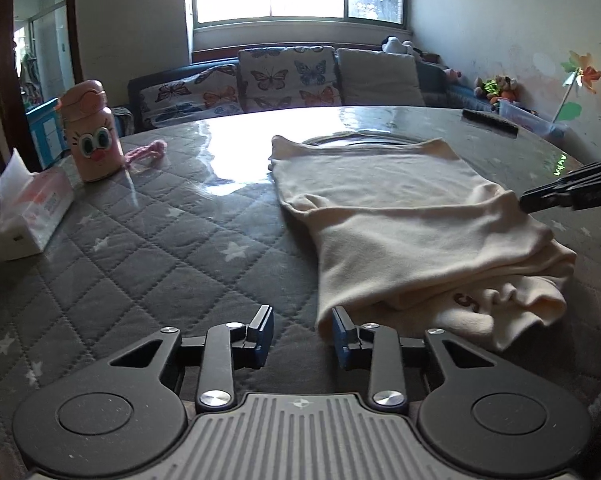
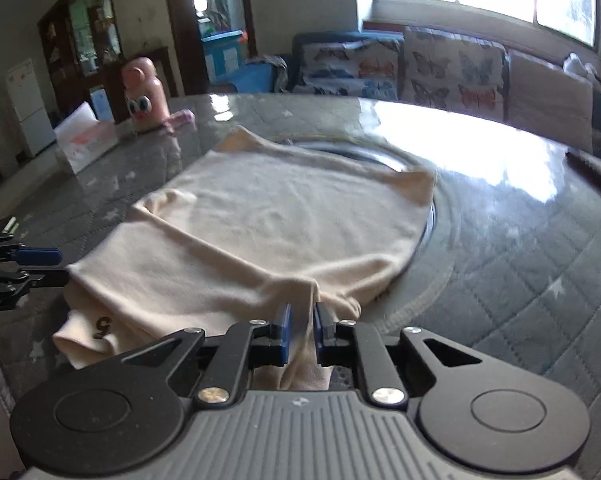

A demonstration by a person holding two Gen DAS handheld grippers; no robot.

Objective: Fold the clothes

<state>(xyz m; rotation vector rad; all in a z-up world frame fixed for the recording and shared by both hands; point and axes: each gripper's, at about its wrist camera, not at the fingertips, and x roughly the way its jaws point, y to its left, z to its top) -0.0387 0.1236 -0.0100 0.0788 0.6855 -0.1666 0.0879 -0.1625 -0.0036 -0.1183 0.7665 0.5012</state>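
A cream garment (image 1: 400,216) lies on the grey quilted table, its near part folded over onto itself, with dark lettering on the lower layer. My left gripper (image 1: 302,326) is open and empty, just left of the garment's near corner. My right gripper (image 2: 301,322) is shut on a pinched fold of the cream garment (image 2: 284,216) at its near edge. The right gripper also shows in the left wrist view (image 1: 526,202) touching the fold's right edge. The left gripper shows in the right wrist view (image 2: 50,264) at the garment's left corner.
A pink cartoon bottle (image 1: 92,136) and a tissue pack (image 1: 28,216) stand at the table's left. A pink knitted item (image 1: 148,150) lies beside the bottle. A dark brush (image 1: 490,122) lies far right. A glass turntable (image 2: 380,156) sits under the garment's far end. A sofa stands behind.
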